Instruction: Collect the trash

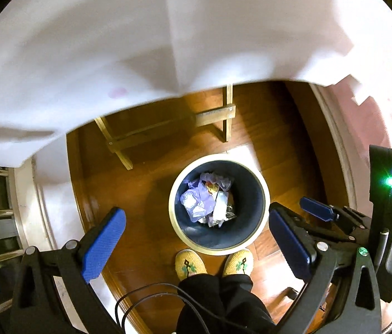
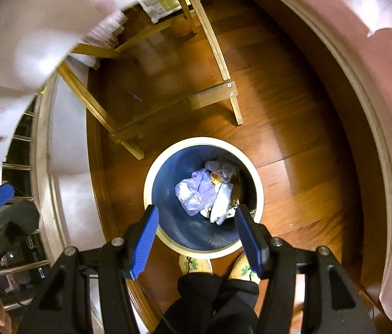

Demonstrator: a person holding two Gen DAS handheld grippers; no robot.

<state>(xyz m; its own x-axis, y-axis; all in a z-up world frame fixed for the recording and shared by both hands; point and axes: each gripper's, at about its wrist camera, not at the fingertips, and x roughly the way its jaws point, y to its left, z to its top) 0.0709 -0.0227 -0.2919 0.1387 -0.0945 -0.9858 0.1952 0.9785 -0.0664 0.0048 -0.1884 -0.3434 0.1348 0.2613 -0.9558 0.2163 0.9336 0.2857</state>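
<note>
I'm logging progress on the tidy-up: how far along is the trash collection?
Done: crumpled plastic bags and wrappers lie inside the trash bin. In hand: nothing; the left gripper and right gripper hang above it with jaws apart and empty. Left: no loose trash shows on the wooden floor.

No lettering, brand, number or sign can be read in either view. A small yellow printed patch shows on a wrapper (image 2: pixel 214 179) in the bin (image 2: pixel 151 192), toward twelve o'clock of the heap, too blurred to make out.

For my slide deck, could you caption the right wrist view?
Right gripper open and empty above the bin holding crumpled trash, slippers beside it.
</note>
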